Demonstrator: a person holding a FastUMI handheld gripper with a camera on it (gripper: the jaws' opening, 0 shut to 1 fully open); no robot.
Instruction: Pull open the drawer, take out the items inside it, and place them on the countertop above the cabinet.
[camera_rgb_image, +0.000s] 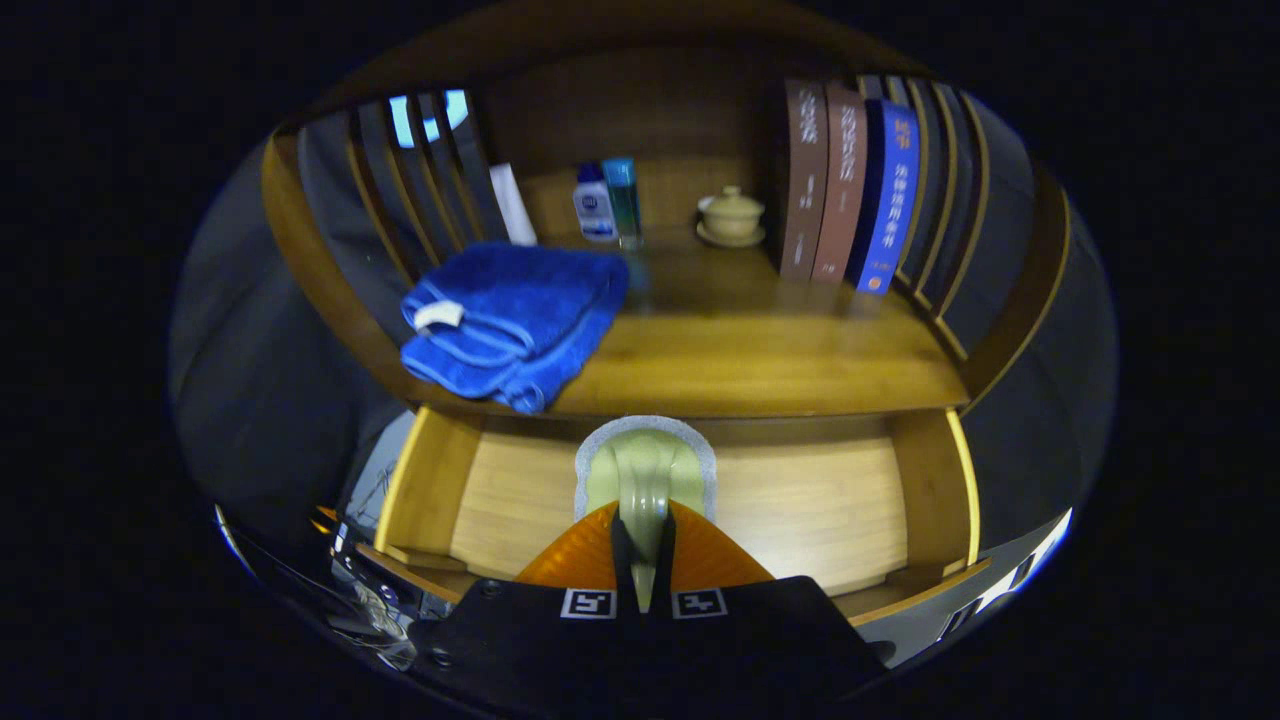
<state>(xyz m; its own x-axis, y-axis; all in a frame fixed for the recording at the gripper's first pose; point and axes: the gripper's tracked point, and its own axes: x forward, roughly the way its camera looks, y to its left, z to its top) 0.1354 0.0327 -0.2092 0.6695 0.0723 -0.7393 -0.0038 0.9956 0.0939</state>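
Observation:
The wooden drawer (820, 500) stands pulled open below the countertop (760, 360). My gripper (642, 560) hangs over the drawer, shut on a pale green cloth-like item with a grey edge (646, 470), pinched between both fingers and held upright above the drawer floor. The cloth's lower part is hidden by the fingers. A folded blue towel (510, 320) lies on the left of the countertop, overhanging its front edge a little.
At the back of the countertop stand two small bottles (608, 205), a lidded ceramic cup on a saucer (731, 217) and three upright books (850, 190). Slatted wooden sides (420, 190) close the shelf on both flanks. The drawer's side walls (425, 480) flank the gripper.

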